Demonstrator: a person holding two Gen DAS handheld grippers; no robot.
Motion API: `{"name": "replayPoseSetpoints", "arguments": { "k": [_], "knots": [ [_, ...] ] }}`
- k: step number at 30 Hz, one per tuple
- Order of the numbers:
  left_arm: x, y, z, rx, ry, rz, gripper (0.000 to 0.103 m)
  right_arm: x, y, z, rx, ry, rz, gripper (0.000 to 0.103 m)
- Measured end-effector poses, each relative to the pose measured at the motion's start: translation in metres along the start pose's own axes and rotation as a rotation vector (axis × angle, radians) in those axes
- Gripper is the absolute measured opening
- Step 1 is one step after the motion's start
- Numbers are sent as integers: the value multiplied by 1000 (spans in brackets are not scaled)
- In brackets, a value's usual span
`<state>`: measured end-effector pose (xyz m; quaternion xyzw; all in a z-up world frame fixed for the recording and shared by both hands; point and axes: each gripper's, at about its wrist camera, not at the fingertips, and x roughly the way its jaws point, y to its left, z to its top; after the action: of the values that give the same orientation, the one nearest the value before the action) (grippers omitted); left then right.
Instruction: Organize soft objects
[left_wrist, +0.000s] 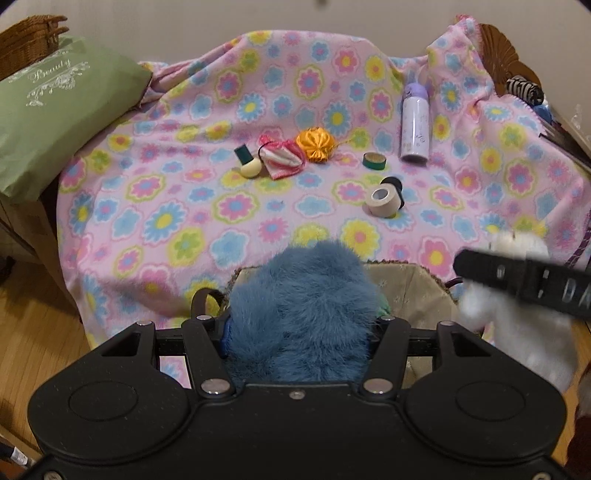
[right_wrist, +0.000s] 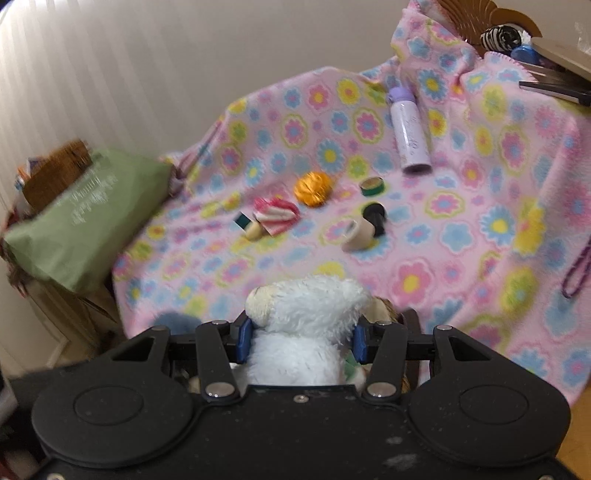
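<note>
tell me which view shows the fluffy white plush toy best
The right wrist view: the fluffy white plush toy sits centred and sharp between the right gripper jaws. The left wrist view catches only a blurred part at its right edge.

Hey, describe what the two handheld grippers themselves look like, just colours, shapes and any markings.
Both the left gripper and the right gripper are matte black, with a wide body bearing two round raised discs, angled linkage bars with silver pivot bolts, and blue pads on the fingers. The right one's body looks dust-speckled. No cables or sleeves show.
</note>
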<state>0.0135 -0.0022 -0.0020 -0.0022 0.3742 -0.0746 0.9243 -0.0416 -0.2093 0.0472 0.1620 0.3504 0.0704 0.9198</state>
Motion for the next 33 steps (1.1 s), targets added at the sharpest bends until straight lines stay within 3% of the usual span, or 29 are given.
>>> {"name": "replayPoseSetpoints", "arguments": {
  "k": [11,33],
  "knots": [
    [13,6,-9,-35,95,15,55,1,0,-5,-4,49,-52,49],
    [14,9,-7,-51,99,15,58,3,6,-2,-56,55,-54,51]
  ]
}}
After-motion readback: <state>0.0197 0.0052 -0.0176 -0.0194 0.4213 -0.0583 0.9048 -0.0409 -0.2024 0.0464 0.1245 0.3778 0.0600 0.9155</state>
